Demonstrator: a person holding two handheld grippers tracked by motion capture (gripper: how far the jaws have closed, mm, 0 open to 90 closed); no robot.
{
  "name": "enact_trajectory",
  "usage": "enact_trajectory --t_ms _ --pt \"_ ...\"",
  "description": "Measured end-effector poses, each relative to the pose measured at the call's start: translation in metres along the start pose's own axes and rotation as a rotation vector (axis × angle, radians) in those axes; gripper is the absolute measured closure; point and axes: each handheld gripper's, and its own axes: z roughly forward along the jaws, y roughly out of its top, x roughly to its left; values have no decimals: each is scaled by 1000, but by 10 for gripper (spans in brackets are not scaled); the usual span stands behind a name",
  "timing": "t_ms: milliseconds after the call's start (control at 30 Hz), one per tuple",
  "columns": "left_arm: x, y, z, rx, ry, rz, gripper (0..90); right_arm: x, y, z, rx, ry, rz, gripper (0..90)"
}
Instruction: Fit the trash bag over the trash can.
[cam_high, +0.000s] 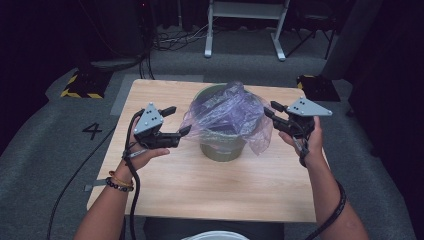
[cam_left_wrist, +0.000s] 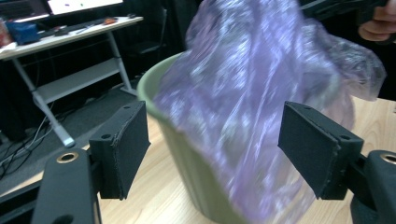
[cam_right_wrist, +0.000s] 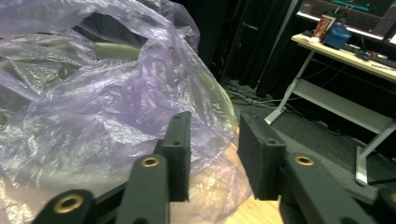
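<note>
A green bin (cam_high: 222, 147) stands in the middle of the wooden table (cam_high: 200, 185), lined with a thin purple plastic bag (cam_high: 227, 112) that puffs up and hangs over the rim. My left gripper (cam_high: 177, 121) is at the bin's left side, open, its jaws wide apart. In the left gripper view the bag (cam_left_wrist: 261, 84) and the bin (cam_left_wrist: 187, 154) lie just beyond the gripper (cam_left_wrist: 219, 149), with neither pad touching. My right gripper (cam_high: 271, 110) is at the bin's right side, open. In the right gripper view nothing is between its pads (cam_right_wrist: 215, 149), and the bag (cam_right_wrist: 93, 107) is draped to their left.
A white desk frame (cam_high: 245, 25) and loose cables stand on the floor behind the table. Yellow-and-black striped bases (cam_high: 82, 85) sit at the table's far corners. A white round rim (cam_high: 220, 235) shows at the near edge. The table's near half is bare wood.
</note>
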Motion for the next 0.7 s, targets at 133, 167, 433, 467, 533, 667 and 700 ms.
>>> enact_trajectory --t_ms 133,167,433,467,533,667,700 --pt "-3 11 13 49 20 57 319 -3 3 4 18 5 -8 679" --pt "-1 13 16 54 27 56 341 -5 4 5 17 9 2 682" --pt "7 17 35 156 53 149 724 -11 6 15 32 32 -12 873" --pt "9 16 37 161 61 146 756 -12 6 16 35 35 -11 883" --pt "12 14 39 169 77 149 824 -13 6 21 49 37 -14 900" --pt "22 9 43 178 83 113 871 -19 2 30 75 16 -9 900" --pt "24 7 44 182 84 113 892 -21 0 33 79 12 0 900"
